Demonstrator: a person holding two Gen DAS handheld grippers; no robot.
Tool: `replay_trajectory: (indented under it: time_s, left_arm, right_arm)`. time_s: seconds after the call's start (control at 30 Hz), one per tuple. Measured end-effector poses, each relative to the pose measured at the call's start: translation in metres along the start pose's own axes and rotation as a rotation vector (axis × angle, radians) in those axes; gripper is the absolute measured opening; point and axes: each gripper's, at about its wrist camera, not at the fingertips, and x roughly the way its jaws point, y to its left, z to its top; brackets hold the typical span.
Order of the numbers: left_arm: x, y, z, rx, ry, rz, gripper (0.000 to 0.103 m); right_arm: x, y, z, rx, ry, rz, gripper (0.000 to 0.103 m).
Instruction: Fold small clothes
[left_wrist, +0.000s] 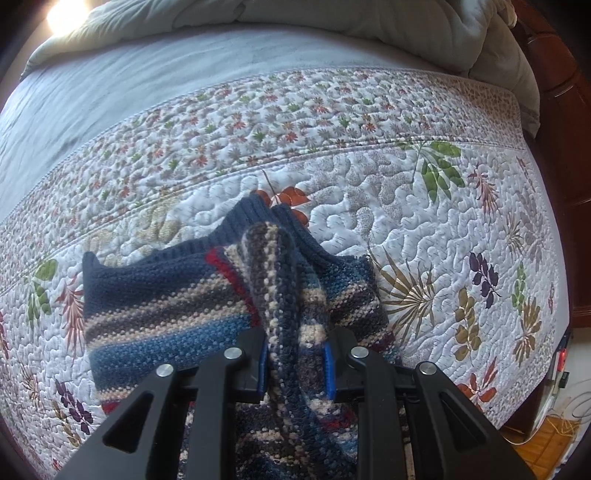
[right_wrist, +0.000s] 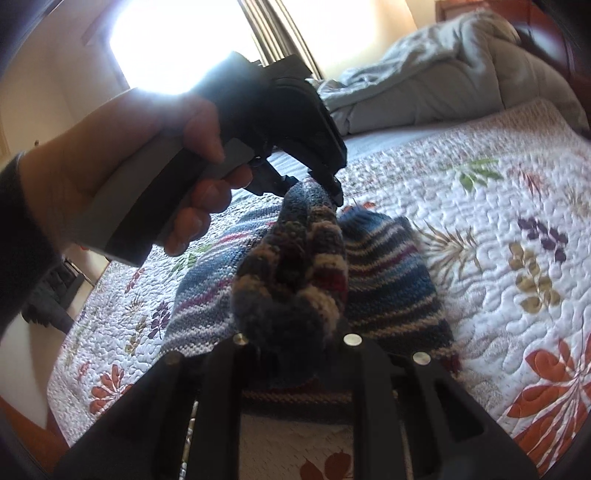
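**Both grippers clamped on the knit**

The left gripper (left_wrist: 295, 365) pinches a raised fold of the striped sweater (left_wrist: 166, 306). The right gripper (right_wrist: 295, 332) seems clamped on another bunched fold, its pads hidden. The sweater's remainder lies mid-quilt (left_wrist: 424, 206), away from the bed's edges.

Big white quilt (left_wrist: 424, 236) with leaf prints covers the bed, a plain blue sheet (left_wrist: 92, 96) up at 11 o'clock. Rumpled grey comforter (right_wrist: 443, 70) at 1 o'clock, bright window (right_wrist: 177, 40) at 11, maybe curtains (right_wrist: 273, 33) beside it.
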Motion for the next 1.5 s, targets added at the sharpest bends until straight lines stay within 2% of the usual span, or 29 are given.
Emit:
replay_trajectory:
  time_s: [0.33,0.4,0.47,0.57,0.6,0.63,0.7,0.77,0.83,0.97,1.07,1.13,1.2,1.27,1.3,1.37,1.43,1.5]
  left_arm:
    - [0.025,-0.014,0.001,0.008,0.019,0.030,0.024]
    - [0.027,-0.017,0.001,0.011,0.013,0.030,0.031]
    - [0.025,-0.019,0.002,0.016,0.002,0.008,0.052]
    - [0.013,-0.023,0.003,0.034,-0.034,-0.014,0.063]
    - [0.005,-0.022,0.002,0.038,-0.052,-0.020,0.065]
    - [-0.003,-0.021,0.001,0.043,-0.072,-0.029,0.068]
    - [-0.024,-0.014,-0.007,0.059,-0.150,-0.024,0.074]
    - [-0.043,-0.003,-0.022,0.081,-0.232,0.000,0.079]
    - [-0.061,0.012,-0.051,0.123,-0.316,-0.010,0.081]
    - [-0.078,0.051,-0.133,0.160,-0.452,-0.049,0.084]
    - [-0.076,0.071,-0.175,0.133,-0.472,-0.081,0.084]
    - [-0.073,0.079,-0.199,0.136,-0.466,-0.121,0.084]
    - [-0.071,0.078,-0.214,0.157,-0.490,-0.120,0.085]
    - [-0.070,0.078,-0.222,0.160,-0.515,-0.133,0.089]
    - [-0.066,0.081,-0.224,0.137,-0.514,-0.171,0.090]
    - [-0.058,0.083,-0.224,0.110,-0.487,-0.219,0.090]
    - [-0.050,0.084,-0.227,0.097,-0.481,-0.239,0.090]
    - [-0.048,0.086,-0.230,0.085,-0.483,-0.260,0.090]
  right_arm:
    - [0.005,-0.030,-0.011,0.058,0.051,0.021,0.015]
    - [0.008,-0.036,-0.013,0.078,0.063,0.034,0.015]
    - [0.010,-0.041,-0.014,0.105,0.078,0.056,0.015]
    - [0.010,-0.049,-0.016,0.141,0.095,0.069,0.027]
    - [0.009,-0.051,-0.016,0.152,0.100,0.065,0.041]
    - [0.008,-0.054,-0.017,0.168,0.101,0.058,0.059]
    - [0.002,-0.064,-0.016,0.208,0.096,0.070,0.068]
    - [-0.005,-0.077,-0.013,0.274,0.092,0.125,0.068]
    - [-0.013,-0.090,-0.011,0.346,0.083,0.190,0.068]
    - [-0.012,-0.116,-0.008,0.491,0.105,0.345,0.068]
    - [0.001,-0.123,0.006,0.492,0.176,0.384,0.069]
    - [0.016,-0.124,0.016,0.478,0.277,0.371,0.073]
    - [0.031,-0.126,0.022,0.485,0.371,0.350,0.080]
    - [0.046,-0.124,0.024,0.488,0.453,0.349,0.082]
    - [0.050,-0.122,0.025,0.487,0.482,0.359,0.086]
    - [0.058,-0.118,0.028,0.500,0.537,0.381,0.088]
    - [0.057,-0.111,0.034,0.526,0.563,0.412,0.087]
    - [0.051,-0.107,0.040,0.541,0.567,0.483,0.087]
